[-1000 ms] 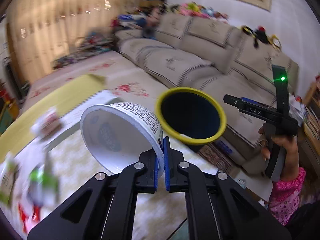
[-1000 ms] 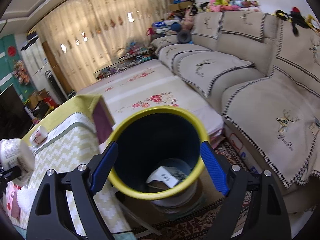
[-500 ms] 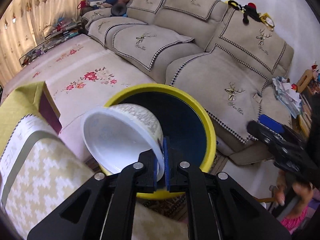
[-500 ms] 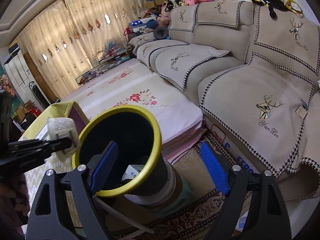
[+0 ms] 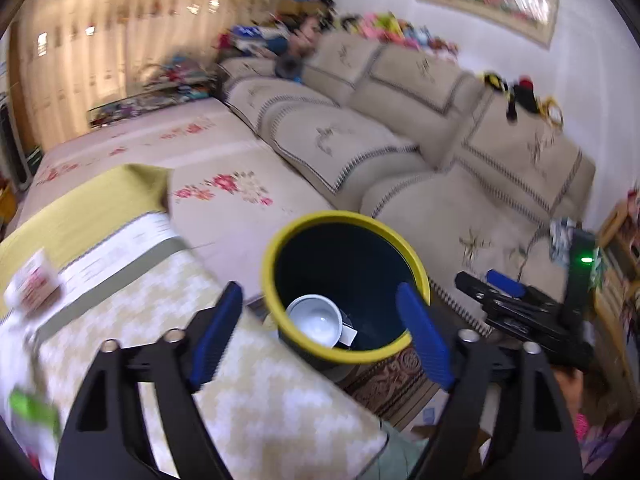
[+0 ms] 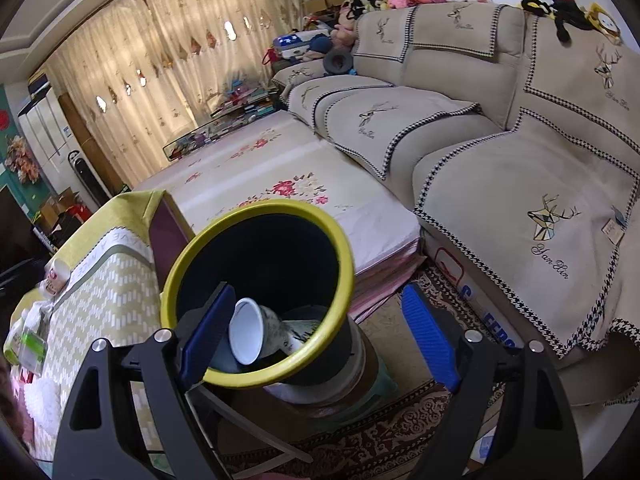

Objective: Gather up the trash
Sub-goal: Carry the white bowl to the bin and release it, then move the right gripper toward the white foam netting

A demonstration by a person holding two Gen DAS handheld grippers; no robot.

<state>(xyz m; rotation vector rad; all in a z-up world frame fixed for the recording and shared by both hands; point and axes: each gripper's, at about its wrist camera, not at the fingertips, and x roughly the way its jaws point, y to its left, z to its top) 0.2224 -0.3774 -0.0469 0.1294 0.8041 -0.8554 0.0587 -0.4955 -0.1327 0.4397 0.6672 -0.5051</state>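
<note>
Nearest in the left wrist view, the left gripper (image 5: 320,336) has its two blue pads (image 5: 216,334) spread far apart and its jaws are opening, with nothing pressed between them; only the bin's rim shows in the gap. In the right wrist view the right gripper (image 6: 316,336) likewise stands wide, its two fingers bare, the left one crossing in front of the bin's near rim without clearly touching it. Just beyond both tools stands one trash bin (image 5: 416,268), dark inside with a yellow rim, tilted toward the cameras and set on what looks like a stack of round bases on a patterned rug (image 6: 384,432). One white cup (image 6: 252,336) lies on its side at the bottom of the bin, its mouth turned toward the near wall, resting on at least one other pale scrap (image 6: 304,326) that is too dim to name. To the left of the bin, one table under a yellow-green patterned cloth (image 6: 116,300) carries several pieces of litter: a small white tub (image 6: 56,276) toward the far end and a green-and-white wrapper (image 6: 30,340) nearer, with more items blurred at the edge. In the left view the other handheld tool (image 5: 520,308) shows at the right, one green light lit on it. Farther back lie one floral mattress (image 6: 288,168), one long beige sofa (image 6: 520,160) and a curtained window (image 6: 168,52).
</note>
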